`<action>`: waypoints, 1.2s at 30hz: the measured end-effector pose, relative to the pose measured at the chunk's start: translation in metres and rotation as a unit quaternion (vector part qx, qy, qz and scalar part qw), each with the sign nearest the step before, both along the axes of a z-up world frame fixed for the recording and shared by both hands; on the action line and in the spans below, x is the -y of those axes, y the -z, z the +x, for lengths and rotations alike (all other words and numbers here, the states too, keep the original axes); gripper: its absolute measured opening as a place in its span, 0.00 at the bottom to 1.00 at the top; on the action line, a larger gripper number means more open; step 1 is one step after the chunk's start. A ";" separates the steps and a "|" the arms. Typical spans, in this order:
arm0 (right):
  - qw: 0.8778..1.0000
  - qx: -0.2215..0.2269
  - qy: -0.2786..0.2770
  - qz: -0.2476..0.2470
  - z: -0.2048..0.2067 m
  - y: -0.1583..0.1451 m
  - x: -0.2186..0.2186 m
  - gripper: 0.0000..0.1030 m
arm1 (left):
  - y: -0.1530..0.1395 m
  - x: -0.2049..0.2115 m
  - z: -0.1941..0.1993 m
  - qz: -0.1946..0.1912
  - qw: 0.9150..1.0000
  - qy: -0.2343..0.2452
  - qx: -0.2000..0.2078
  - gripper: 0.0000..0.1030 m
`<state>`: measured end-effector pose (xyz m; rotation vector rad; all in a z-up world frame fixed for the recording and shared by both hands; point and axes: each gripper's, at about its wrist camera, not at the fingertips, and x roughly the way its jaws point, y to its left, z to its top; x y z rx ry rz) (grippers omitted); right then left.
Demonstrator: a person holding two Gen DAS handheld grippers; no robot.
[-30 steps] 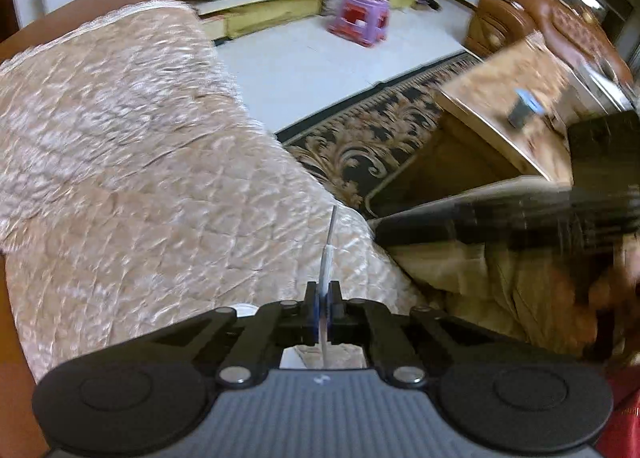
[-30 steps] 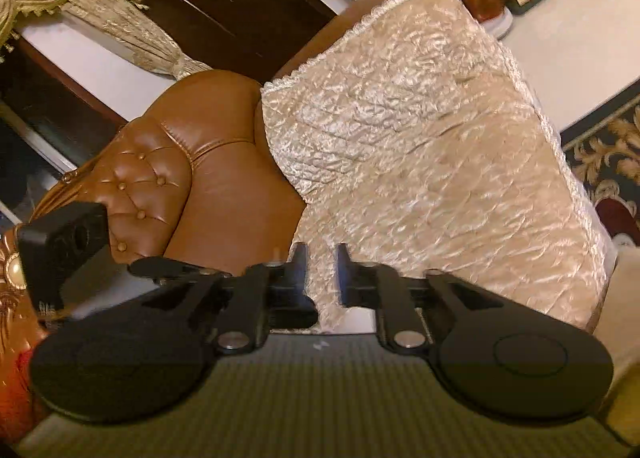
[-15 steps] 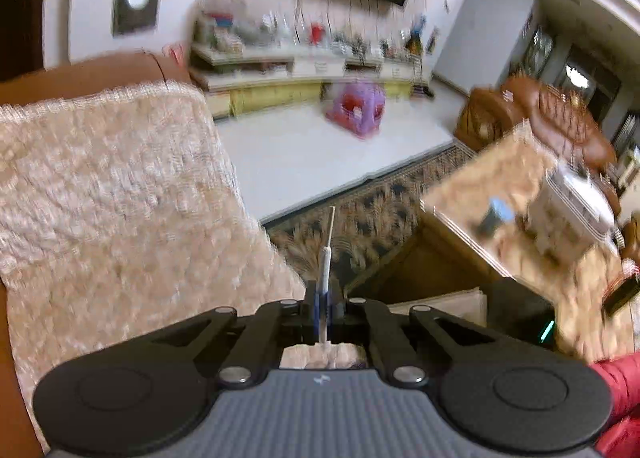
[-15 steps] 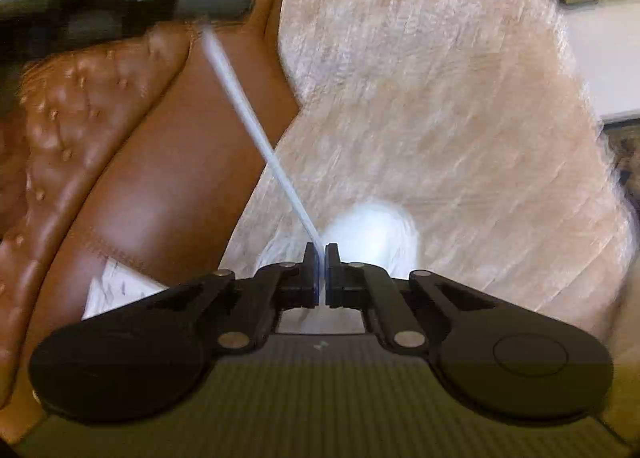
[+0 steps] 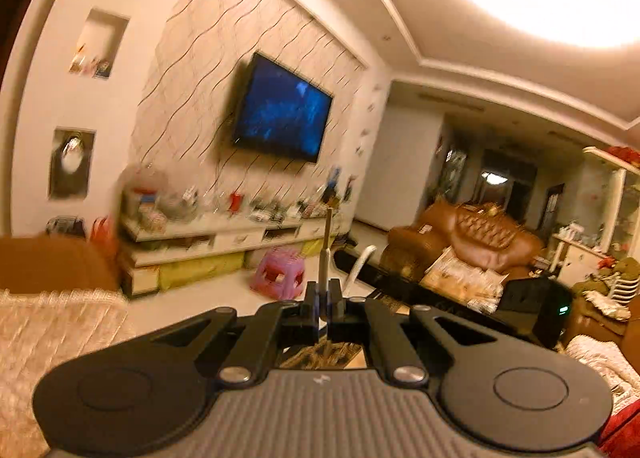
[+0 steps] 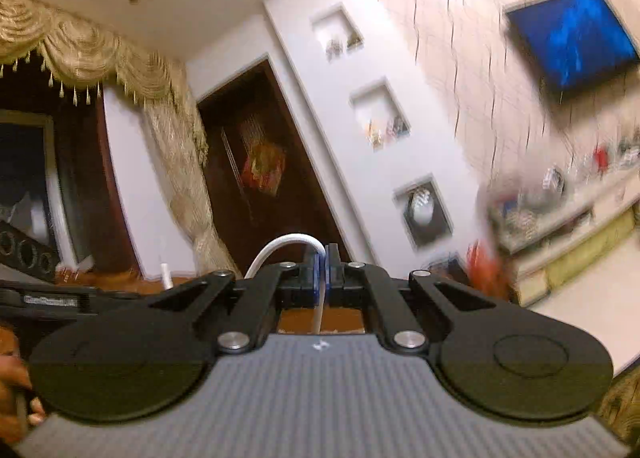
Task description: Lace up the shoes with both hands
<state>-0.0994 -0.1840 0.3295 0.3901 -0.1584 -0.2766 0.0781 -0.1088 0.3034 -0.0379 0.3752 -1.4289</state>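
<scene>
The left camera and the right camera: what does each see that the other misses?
Only the left shows the brown sofa, pink stool and lace tip poking straight from the shut left gripper. Only the right shows the curtain, dark door and white lace looping from the shut right gripper. Both show the TV and cluttered shelf. No shoe shows in either.

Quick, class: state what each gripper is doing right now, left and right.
Left gripper: closed on the shoelace tip, which sticks up between its fingers.
Right gripper: closed on the white shoelace, which loops out to one side.
</scene>
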 end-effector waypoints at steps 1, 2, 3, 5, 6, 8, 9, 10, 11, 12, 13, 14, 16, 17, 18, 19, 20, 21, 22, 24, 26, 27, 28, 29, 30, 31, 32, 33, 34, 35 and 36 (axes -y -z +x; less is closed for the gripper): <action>1.000 -0.007 -0.007 -0.004 0.001 -0.005 0.001 0.06 | -0.005 0.000 -0.002 -0.007 1.000 0.001 0.003 0.02; 0.999 -0.032 -0.018 0.000 0.008 -0.006 0.003 0.06 | -0.010 0.000 -0.004 -0.013 1.000 0.001 0.005 0.02; 0.997 -0.067 -0.028 0.017 0.017 0.005 0.005 0.18 | -0.010 -0.002 -0.004 -0.015 1.000 -0.006 0.004 0.02; 0.986 -0.145 -0.050 0.063 0.037 0.039 0.007 0.54 | -0.011 -0.004 -0.004 -0.018 1.000 -0.020 0.004 0.02; 0.978 -0.183 -0.060 0.086 0.047 0.057 0.008 0.62 | -0.009 -0.006 -0.002 -0.017 0.999 -0.030 0.003 0.02; 0.941 -0.270 -0.111 0.173 0.068 0.119 0.003 0.62 | -0.009 -0.012 0.000 -0.015 0.999 -0.049 0.000 0.02; 0.914 -0.311 -0.133 0.224 0.075 0.155 -0.004 0.62 | -0.011 -0.015 0.001 -0.014 0.998 -0.057 -0.001 0.02; 0.883 -0.349 -0.152 0.276 0.081 0.191 -0.011 0.62 | -0.013 -0.019 0.002 -0.014 0.998 -0.063 0.000 0.02; 0.856 -0.369 -0.168 0.322 0.083 0.222 -0.019 0.62 | -0.015 -0.022 0.004 -0.014 0.997 -0.070 0.001 0.02; 0.833 -0.375 -0.184 0.364 0.084 0.249 -0.027 0.62 | -0.016 -0.026 0.006 -0.015 0.997 -0.076 0.003 0.02; 0.815 -0.378 -0.193 0.393 0.084 0.270 -0.036 0.62 | -0.018 -0.029 0.008 -0.017 0.997 -0.079 0.002 0.02; 0.803 -0.380 -0.197 0.414 0.085 0.288 -0.046 0.62 | -0.020 -0.032 0.008 -0.018 0.996 -0.083 0.003 0.02; 0.783 -0.374 -0.202 0.453 0.085 0.315 -0.056 0.62 | -0.021 -0.035 0.009 -0.018 0.996 -0.087 0.003 0.02; 0.779 -0.365 -0.202 0.469 0.085 0.322 -0.057 0.62 | -0.021 -0.037 0.009 -0.017 0.996 -0.088 0.002 0.02; 0.777 -0.353 -0.201 0.481 0.085 0.327 -0.057 0.62 | -0.021 -0.038 0.010 -0.016 0.996 -0.089 0.001 0.02; 0.779 -0.344 -0.202 0.484 0.085 0.329 -0.056 0.62 | -0.021 -0.040 0.010 -0.015 0.996 -0.090 0.000 0.02; 0.783 -0.338 -0.203 0.481 0.086 0.330 -0.056 0.62 | -0.020 -0.041 0.010 -0.014 0.996 -0.091 -0.001 0.02; 0.783 -0.336 -0.210 0.479 0.087 0.331 -0.058 0.61 | -0.019 -0.041 0.011 -0.014 0.996 -0.091 -0.004 0.02; 0.779 -0.338 -0.222 0.479 0.089 0.332 -0.061 0.46 | -0.018 -0.041 0.011 -0.013 0.996 -0.091 -0.005 0.02; 0.778 -0.343 -0.241 0.468 0.091 0.331 -0.068 0.07 | -0.016 -0.039 0.012 -0.011 0.996 -0.090 -0.007 0.02; 0.790 -0.343 -0.243 0.447 0.089 0.321 -0.072 0.05 | -0.014 -0.039 0.014 -0.008 0.996 -0.090 -0.008 0.02; 0.797 -0.340 -0.240 0.437 0.085 0.315 -0.073 0.05 | -0.012 -0.040 0.015 -0.007 0.996 -0.091 -0.008 0.02; 0.807 -0.330 -0.235 0.430 0.080 0.307 -0.070 0.04 | -0.011 -0.041 0.015 -0.007 0.996 -0.092 -0.010 0.02; 0.821 -0.312 -0.225 0.423 0.076 0.296 -0.064 0.04 | -0.011 -0.042 0.016 -0.007 0.996 -0.093 -0.011 0.02; 0.836 -0.289 -0.213 0.414 0.073 0.286 -0.056 0.04 | -0.009 -0.044 0.017 -0.006 0.995 -0.095 -0.012 0.02; 0.850 -0.265 -0.203 0.409 0.070 0.275 -0.047 0.04 | -0.008 -0.045 0.018 -0.005 0.995 -0.097 -0.014 0.02; 0.861 -0.241 -0.192 0.405 0.066 0.264 -0.037 0.03 | -0.006 -0.047 0.019 -0.004 0.995 -0.099 -0.015 0.02; 0.867 -0.224 -0.186 0.404 0.064 0.256 -0.030 0.03 | -0.005 -0.049 0.020 -0.003 0.995 -0.102 -0.016 0.02; 0.872 -0.215 -0.183 0.401 0.062 0.250 -0.027 0.03 | -0.003 -0.051 0.021 -0.003 0.994 -0.104 -0.018 0.02; 0.877 -0.211 -0.180 0.393 0.061 0.246 -0.026 0.03 | -0.002 -0.053 0.023 -0.002 0.994 -0.106 -0.019 0.02; 0.881 -0.209 -0.179 0.385 0.061 0.242 -0.026 0.03 | 0.000 -0.055 0.024 -0.001 0.994 -0.109 -0.020 0.02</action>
